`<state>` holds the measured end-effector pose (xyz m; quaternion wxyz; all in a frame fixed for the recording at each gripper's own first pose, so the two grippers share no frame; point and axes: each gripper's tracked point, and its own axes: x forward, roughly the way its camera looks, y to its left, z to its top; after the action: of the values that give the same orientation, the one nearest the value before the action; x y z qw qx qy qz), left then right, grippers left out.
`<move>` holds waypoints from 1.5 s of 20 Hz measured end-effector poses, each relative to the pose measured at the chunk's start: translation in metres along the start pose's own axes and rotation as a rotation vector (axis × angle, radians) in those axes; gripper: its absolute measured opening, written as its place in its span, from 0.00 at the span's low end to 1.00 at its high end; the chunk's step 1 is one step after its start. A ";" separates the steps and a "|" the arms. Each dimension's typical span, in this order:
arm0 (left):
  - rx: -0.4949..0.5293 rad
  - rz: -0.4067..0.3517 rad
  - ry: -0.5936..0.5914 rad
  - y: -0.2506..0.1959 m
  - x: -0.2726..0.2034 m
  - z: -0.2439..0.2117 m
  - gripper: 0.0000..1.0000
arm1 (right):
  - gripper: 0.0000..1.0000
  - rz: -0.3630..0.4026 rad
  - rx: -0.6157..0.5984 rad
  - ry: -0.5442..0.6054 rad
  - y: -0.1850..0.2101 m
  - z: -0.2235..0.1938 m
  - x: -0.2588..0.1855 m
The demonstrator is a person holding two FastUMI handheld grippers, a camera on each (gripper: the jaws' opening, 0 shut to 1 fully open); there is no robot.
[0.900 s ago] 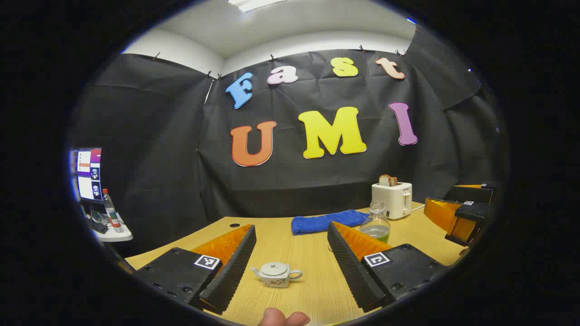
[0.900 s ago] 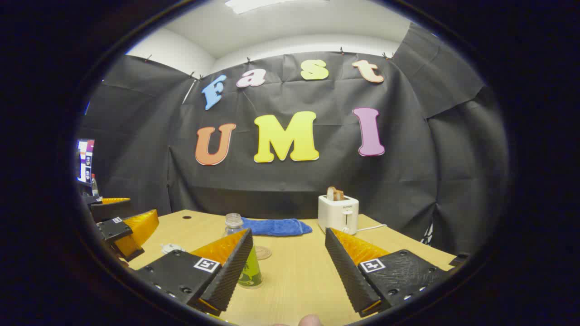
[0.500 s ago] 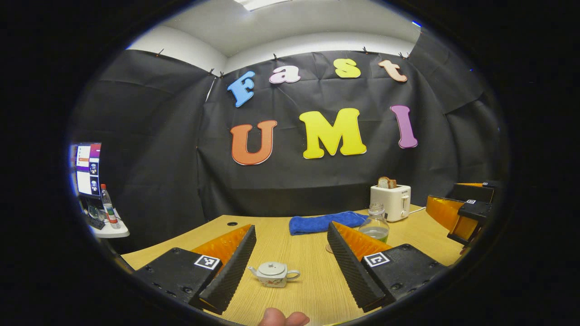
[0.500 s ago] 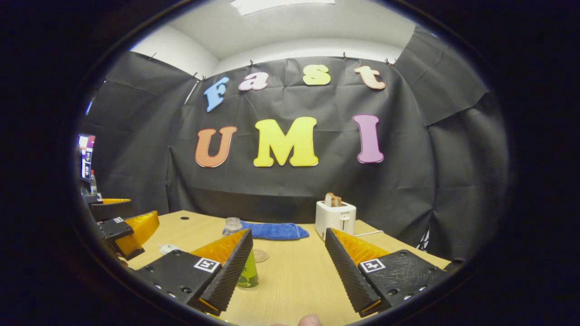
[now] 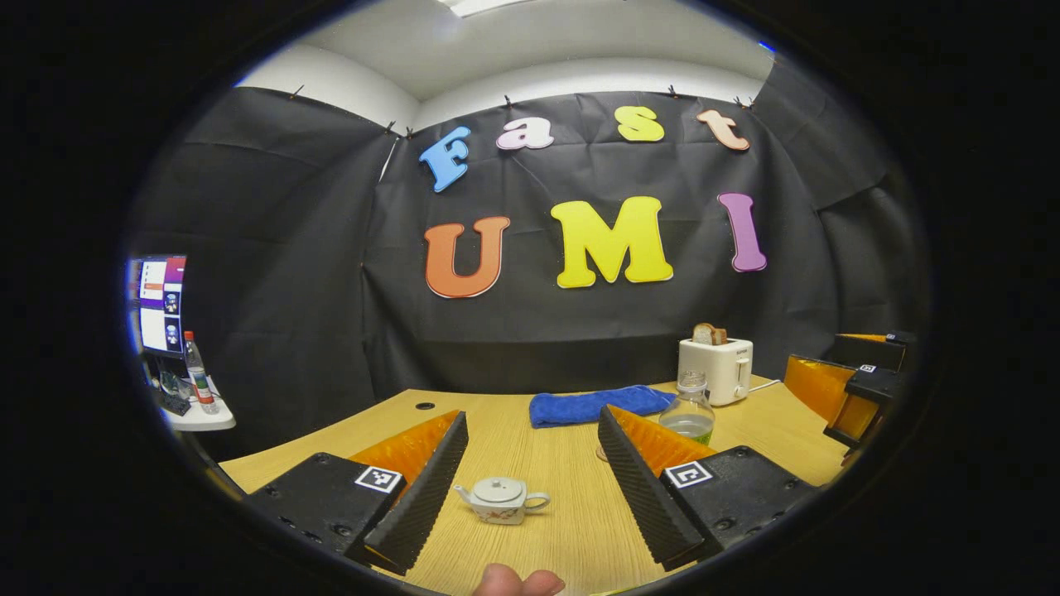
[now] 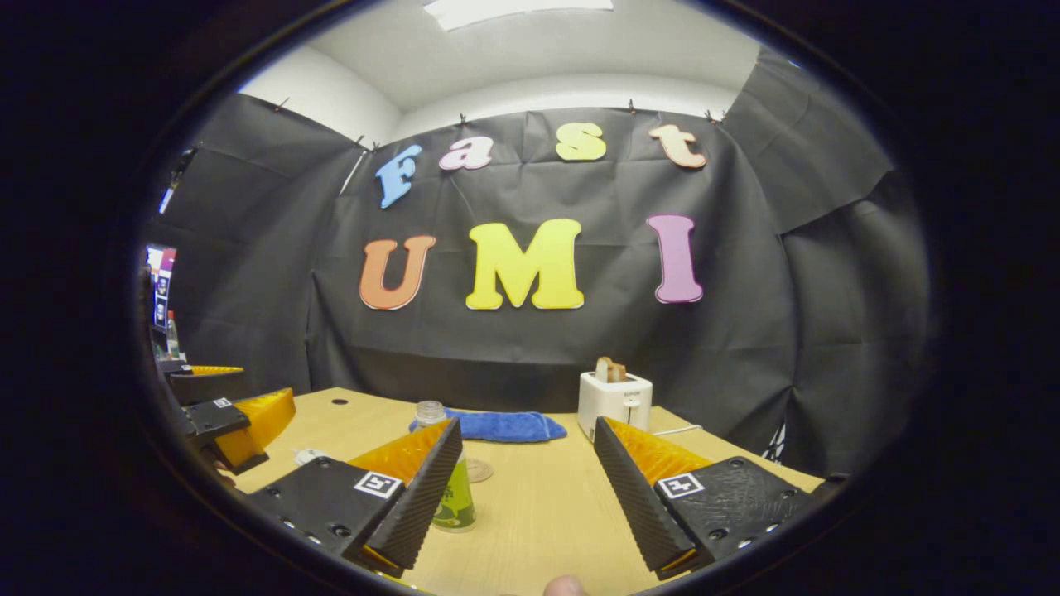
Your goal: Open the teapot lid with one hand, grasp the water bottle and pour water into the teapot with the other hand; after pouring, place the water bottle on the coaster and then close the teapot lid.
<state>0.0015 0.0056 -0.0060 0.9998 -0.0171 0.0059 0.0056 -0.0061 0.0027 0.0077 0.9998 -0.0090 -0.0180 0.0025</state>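
Note:
A small white teapot with its lid on stands on the wooden table, between and just beyond the fingers of my left gripper, which is open and holds nothing. An uncapped clear water bottle with a green label stands farther right, partly behind my right finger. In the right gripper view the water bottle stands just beyond the left finger of my right gripper, which is open and empty. A round coaster lies behind the bottle. The teapot peeks out at the left.
A blue towel and a white toaster with bread stand at the table's back. The right gripper shows at the far right of the left gripper view. A side shelf with a monitor and a bottle is off to the left.
Both views have shifted slightly; the teapot and bottle stay where they were. Both grippers remain open.

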 end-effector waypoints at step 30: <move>-0.027 0.025 0.248 0.029 0.061 -0.102 0.88 | 0.95 0.020 -0.029 0.029 -0.018 -0.036 0.025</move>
<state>0.0611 0.0319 -0.1092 0.9909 -0.0312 0.1296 0.0161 0.0199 -0.0162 -0.0268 0.9996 -0.0237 -0.0036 0.0123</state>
